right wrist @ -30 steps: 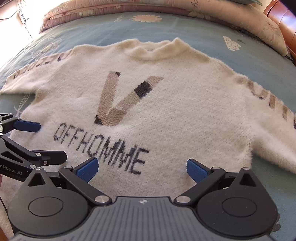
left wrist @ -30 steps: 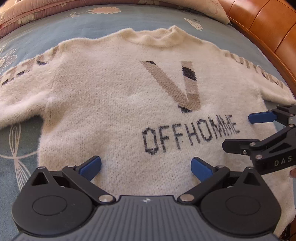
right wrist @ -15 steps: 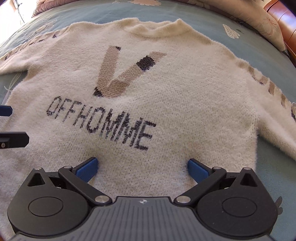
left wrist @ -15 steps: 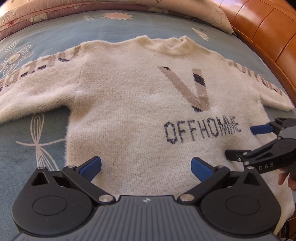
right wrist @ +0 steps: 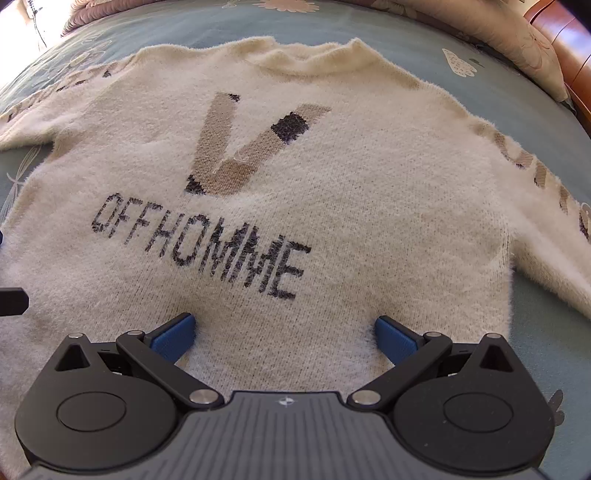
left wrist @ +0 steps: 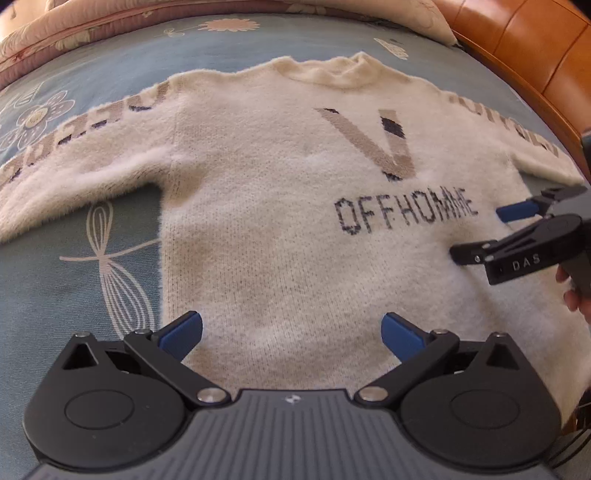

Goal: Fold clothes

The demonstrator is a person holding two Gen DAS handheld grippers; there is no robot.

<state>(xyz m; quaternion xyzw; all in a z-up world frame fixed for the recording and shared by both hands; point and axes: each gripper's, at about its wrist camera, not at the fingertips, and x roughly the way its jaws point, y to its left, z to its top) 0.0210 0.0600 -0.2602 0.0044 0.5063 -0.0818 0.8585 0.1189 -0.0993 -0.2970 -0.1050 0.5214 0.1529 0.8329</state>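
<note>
A fuzzy cream sweater (left wrist: 266, 206) (right wrist: 332, 206) with a tan V and the word OFFHOMME lies flat and face up on the bed, sleeves spread to both sides. My left gripper (left wrist: 291, 332) hovers open over the sweater's lower left part, near its left side edge, with nothing between its blue pads. My right gripper (right wrist: 284, 334) is open too, low over the lower right part of the body below the lettering. It also shows at the right edge of the left wrist view, as the right gripper (left wrist: 480, 236). The hem is hidden under both gripper bodies.
The sweater rests on a blue-grey bedspread (left wrist: 74, 295) with flower and dragonfly prints. Pillows or a rolled quilt (right wrist: 480, 33) line the far side. A wooden bed frame (left wrist: 535, 55) runs along the right. A fingertip (left wrist: 572, 299) shows by the right gripper.
My left gripper has shifted left toward the sweater's left side edge. My right gripper has moved lower and closer to the fabric. Both stayed open.
</note>
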